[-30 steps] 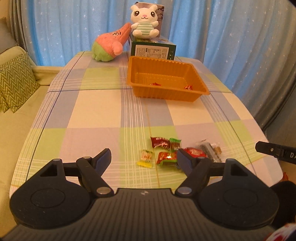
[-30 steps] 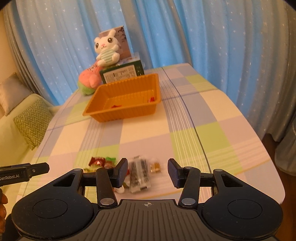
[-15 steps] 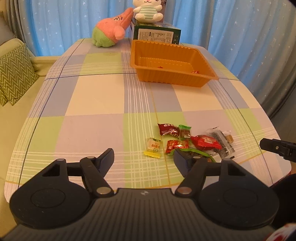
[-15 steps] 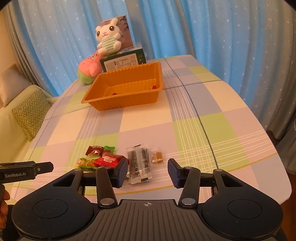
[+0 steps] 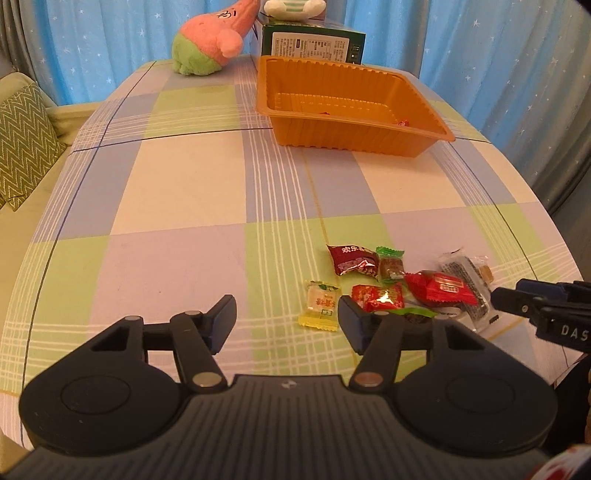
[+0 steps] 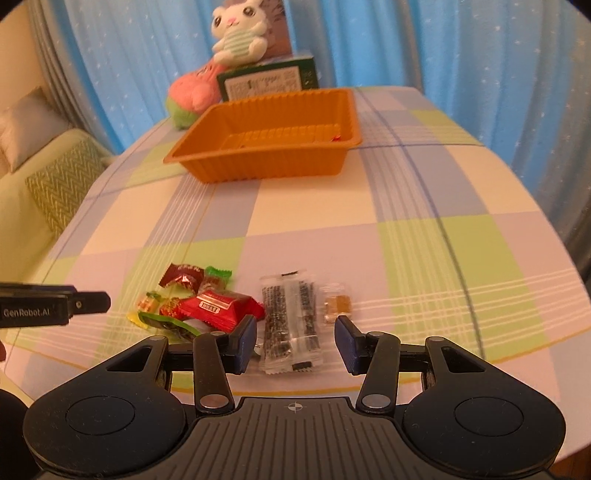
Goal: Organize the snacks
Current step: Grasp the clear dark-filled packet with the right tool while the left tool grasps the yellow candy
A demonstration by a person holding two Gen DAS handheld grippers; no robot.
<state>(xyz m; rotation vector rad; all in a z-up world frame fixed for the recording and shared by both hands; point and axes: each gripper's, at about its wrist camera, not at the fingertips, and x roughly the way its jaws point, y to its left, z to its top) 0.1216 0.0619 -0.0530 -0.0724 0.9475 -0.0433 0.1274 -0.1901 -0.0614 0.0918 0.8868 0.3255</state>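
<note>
Orange ribbed tray (image 5: 354,110) at twelve o'clock holds two red-wrapped sweets (image 5: 402,123). Crinkly wrapped snacks (image 5: 376,280) cluster near the table edge. Left gripper (image 5: 287,319) has been closing, nothing between; right gripper (image 6: 295,338) gapes over a clear packet (image 6: 291,321).

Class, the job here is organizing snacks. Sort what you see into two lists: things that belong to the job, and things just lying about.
Belongs to the job:
- orange ribbed plastic tray
- yellow wrapped candy
- dark red foil packet
- clear packet of dark sticks
- bright red wrapped bar

Just lying about:
- pink-and-green plush toy
- white rabbit plush
- green printed carton
</note>
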